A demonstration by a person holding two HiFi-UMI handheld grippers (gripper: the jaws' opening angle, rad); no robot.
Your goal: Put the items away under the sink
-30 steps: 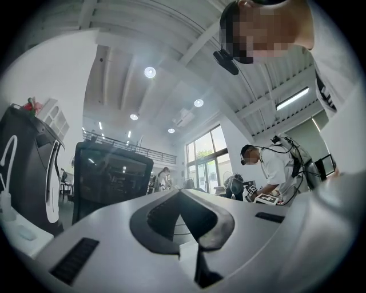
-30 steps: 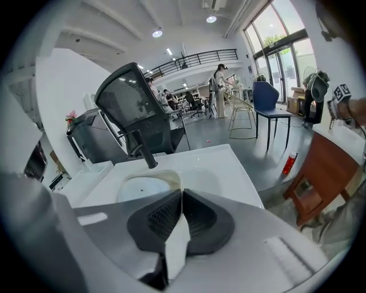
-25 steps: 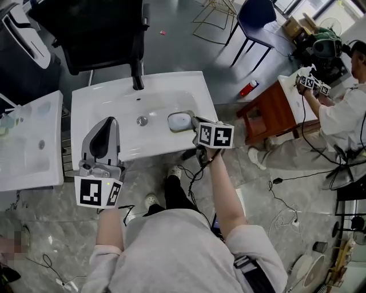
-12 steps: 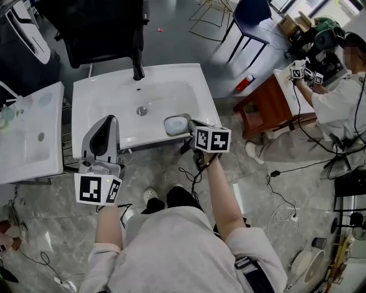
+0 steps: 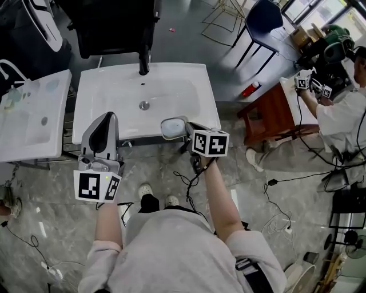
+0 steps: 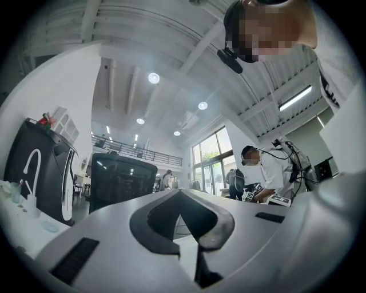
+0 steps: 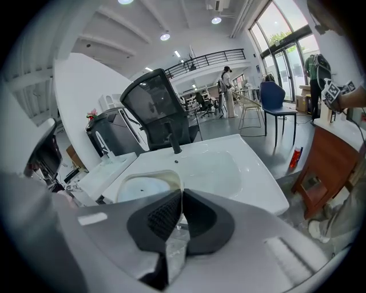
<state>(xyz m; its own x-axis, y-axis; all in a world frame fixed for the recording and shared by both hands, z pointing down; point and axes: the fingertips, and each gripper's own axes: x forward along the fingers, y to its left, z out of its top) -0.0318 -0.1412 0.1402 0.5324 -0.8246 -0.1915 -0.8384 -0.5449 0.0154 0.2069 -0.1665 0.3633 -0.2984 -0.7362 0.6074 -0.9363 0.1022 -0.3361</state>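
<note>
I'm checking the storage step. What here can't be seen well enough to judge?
- Space under the sink: head view, hidden by the sink's own top.
- Near side of the tub: right gripper view, covered by the right gripper.
- Identity of the small red thing: head view, too small.

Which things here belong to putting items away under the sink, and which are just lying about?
Job:
- clear tub, clamped in the right hand-held gripper
- sink
- left hand-held gripper, shut and empty

Lying about:
- red bottle on the floor
- blue chair
- wooden table
- second sink
</note>
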